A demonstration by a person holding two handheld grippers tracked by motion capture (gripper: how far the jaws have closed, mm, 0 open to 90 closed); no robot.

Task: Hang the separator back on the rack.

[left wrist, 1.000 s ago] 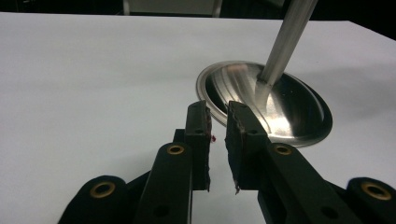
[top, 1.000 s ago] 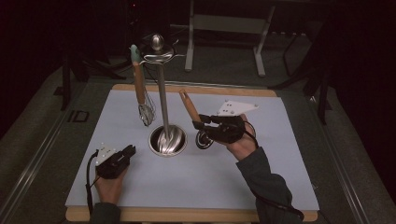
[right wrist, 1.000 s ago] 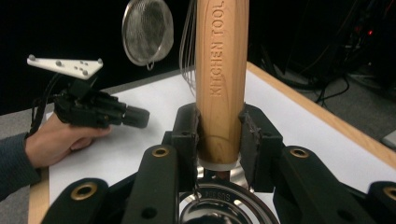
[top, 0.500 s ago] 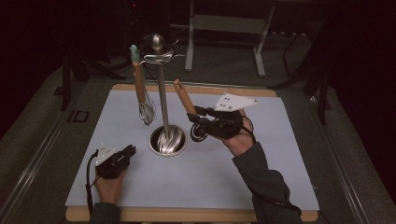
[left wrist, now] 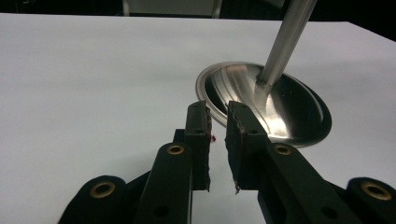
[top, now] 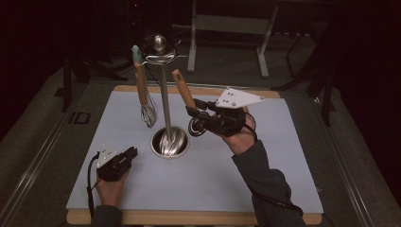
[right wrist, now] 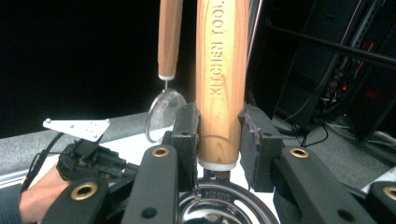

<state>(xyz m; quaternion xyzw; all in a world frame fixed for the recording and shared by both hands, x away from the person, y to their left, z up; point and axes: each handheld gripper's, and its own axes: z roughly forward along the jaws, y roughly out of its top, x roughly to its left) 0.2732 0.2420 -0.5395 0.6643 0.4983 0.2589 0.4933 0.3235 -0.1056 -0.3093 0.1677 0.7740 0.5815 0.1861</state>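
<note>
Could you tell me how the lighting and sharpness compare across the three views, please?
High view: dim and slightly soft, the surroundings nearly black, the white mat the brightest area. Left gripper view: evenly lit mat, strong reflections on the steel base, near parts of the left gripper a little soft. Right gripper view: black background at left, the wooden handle sharp enough to read its lettering.

The room is dim and its edges fall to near black — light comes from above, landing mainly on the pale blue-grey table mat [top: 265,179], which looks evenly lit with soft shadows. The high view is grainy and slightly soft. Streaks of glare run across the shiny round steel stand base [left wrist: 280,107]. The near black gripper jaws are sharp; distant backgrounds blur.
</note>
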